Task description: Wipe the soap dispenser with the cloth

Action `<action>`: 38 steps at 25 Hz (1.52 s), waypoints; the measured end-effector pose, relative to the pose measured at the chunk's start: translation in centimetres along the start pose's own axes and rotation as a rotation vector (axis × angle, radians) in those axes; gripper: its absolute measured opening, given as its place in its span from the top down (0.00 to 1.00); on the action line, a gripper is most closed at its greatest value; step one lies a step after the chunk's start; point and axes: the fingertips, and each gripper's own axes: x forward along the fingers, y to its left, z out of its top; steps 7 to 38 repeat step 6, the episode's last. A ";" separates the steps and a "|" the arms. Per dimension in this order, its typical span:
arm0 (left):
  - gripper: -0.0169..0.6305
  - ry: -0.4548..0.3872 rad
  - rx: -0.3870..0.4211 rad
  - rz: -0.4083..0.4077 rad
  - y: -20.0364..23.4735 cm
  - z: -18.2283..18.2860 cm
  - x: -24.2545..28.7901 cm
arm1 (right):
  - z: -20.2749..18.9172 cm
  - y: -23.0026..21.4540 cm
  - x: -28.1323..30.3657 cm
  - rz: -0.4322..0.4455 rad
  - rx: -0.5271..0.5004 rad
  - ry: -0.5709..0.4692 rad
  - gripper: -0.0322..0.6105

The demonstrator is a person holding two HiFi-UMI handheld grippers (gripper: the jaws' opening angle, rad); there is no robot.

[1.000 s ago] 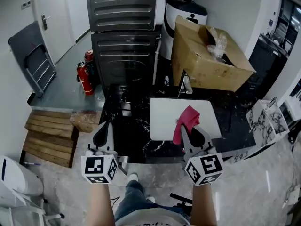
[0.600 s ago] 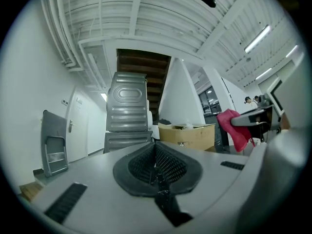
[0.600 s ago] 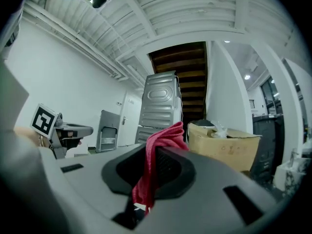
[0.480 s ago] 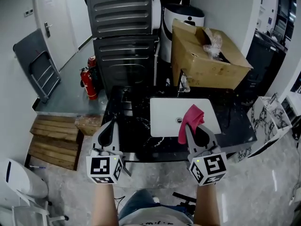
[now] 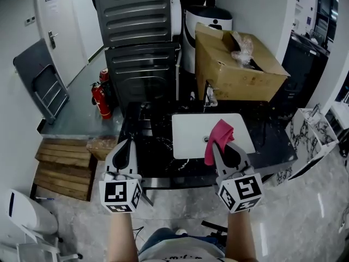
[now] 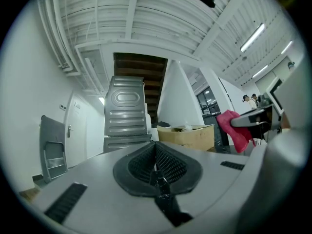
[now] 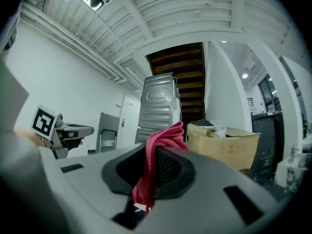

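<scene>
Red cloth: pinched in my right tongs. The jaws are closed on a fold; a bunch stands up past the tips and a tail hangs below them.
Left tongs: jaws pressed together with nothing between them.
Posture: both tongs are held about level, side by side and well apart, over the front edge of the black counter. Neither touches it.
Under the cloth: white basin, with the tap at its back rim.
Soap dispenser: I can't pick it out for certain. A few small objects sit toward the back left of the counter, too small to name.
Progress: I judge the pickup done, since the cloth is in my grip. The cloth touches nothing yet, so the whole wipe is left: find the dispenser, bring the cloth to it and rub.
Open room: there is free air over the basin and the counter front, and nothing lies between my two tongs.
Edges: the cardboard box crowds the back right, close behind the tap. The grey stacked machines wall off the back left. The counter's front edge drops straight to the floor in front of me.
</scene>
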 end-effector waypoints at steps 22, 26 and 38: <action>0.95 -0.021 0.003 0.003 0.0 0.3 -0.4 | 0.4 0.0 -0.1 0.001 -0.006 -0.016 0.88; 0.95 -0.021 0.003 0.003 0.0 0.3 -0.4 | 0.4 0.0 -0.1 0.001 -0.006 -0.016 0.88; 0.95 -0.021 0.003 0.003 0.0 0.3 -0.4 | 0.4 0.0 -0.1 0.001 -0.006 -0.016 0.88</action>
